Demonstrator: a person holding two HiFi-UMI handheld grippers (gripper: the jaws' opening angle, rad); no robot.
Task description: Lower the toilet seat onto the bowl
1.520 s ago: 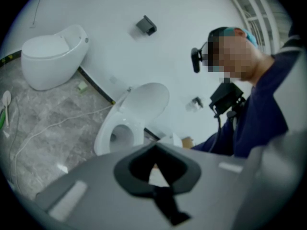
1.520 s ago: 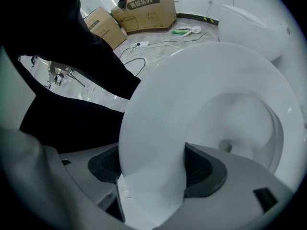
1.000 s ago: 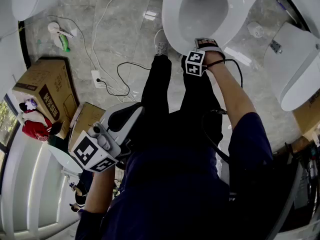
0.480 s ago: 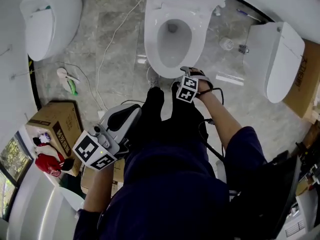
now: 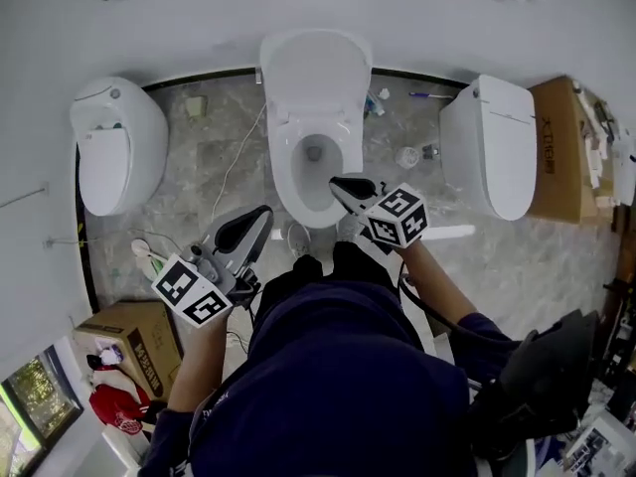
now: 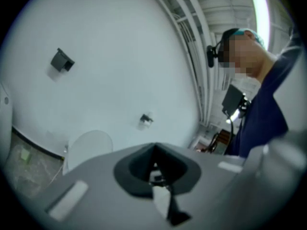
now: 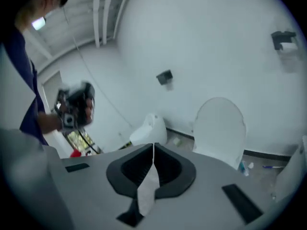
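a white wall (image 5: 298,3) and a grey marble floor (image 5: 229,147) carry three white toilets in a row. a second ago the head view looked straight down into the middle toilet (image 5: 295,182), with the right gripper (image 5: 343,185) at the bowl's front rim and its jaws wide. now the view takes in all three, and that gripper hangs above the bowl's front, touching nothing. its jaws are closed on nothing. the left gripper (image 5: 253,225) is held low at the person's left, closed and empty too.

the toilet seat (image 5: 316,68) stands raised against the wall. the right gripper view shows it as an upright oval, and the seat ring cannot be told from the lid.

the left toilet (image 5: 111,152) and right toilet (image 5: 492,145) are closed. a cardboard box (image 5: 559,147) stands beside the right one, and a white cable (image 5: 234,167) trails over the floor.
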